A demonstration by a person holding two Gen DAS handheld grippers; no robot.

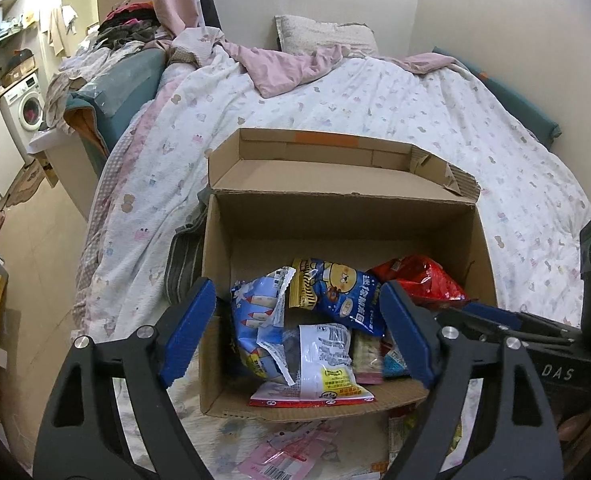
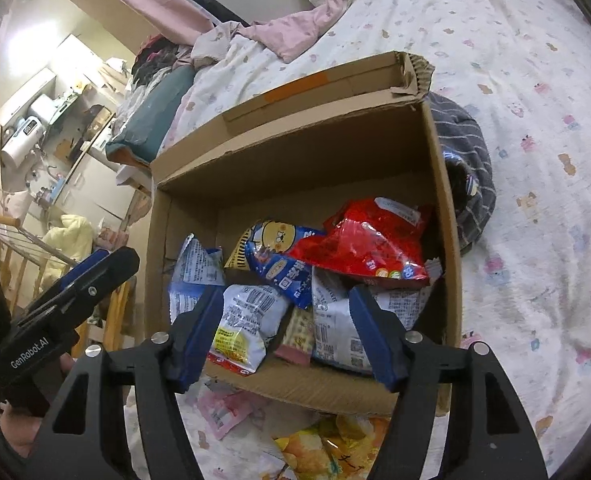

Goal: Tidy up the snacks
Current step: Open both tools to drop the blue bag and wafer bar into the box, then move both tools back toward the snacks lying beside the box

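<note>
Both grippers — left gripper point(image 1: 297, 338), right gripper point(image 2: 285, 334) — gape empty over your cardboard box point(image 1: 215, 280); reach carelessly and the piled snack packets point(image 2: 359, 240) spill.

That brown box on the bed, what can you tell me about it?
The cardboard box is plain brown corrugated card, open on top, with its far flap folded back, torn at one corner and carrying a strip of orange tape. It sits on the patterned bedcover, beside a striped grey cloth. Snack packets lie piled inside, among them a red bag and a blue bear-print bag.
</note>
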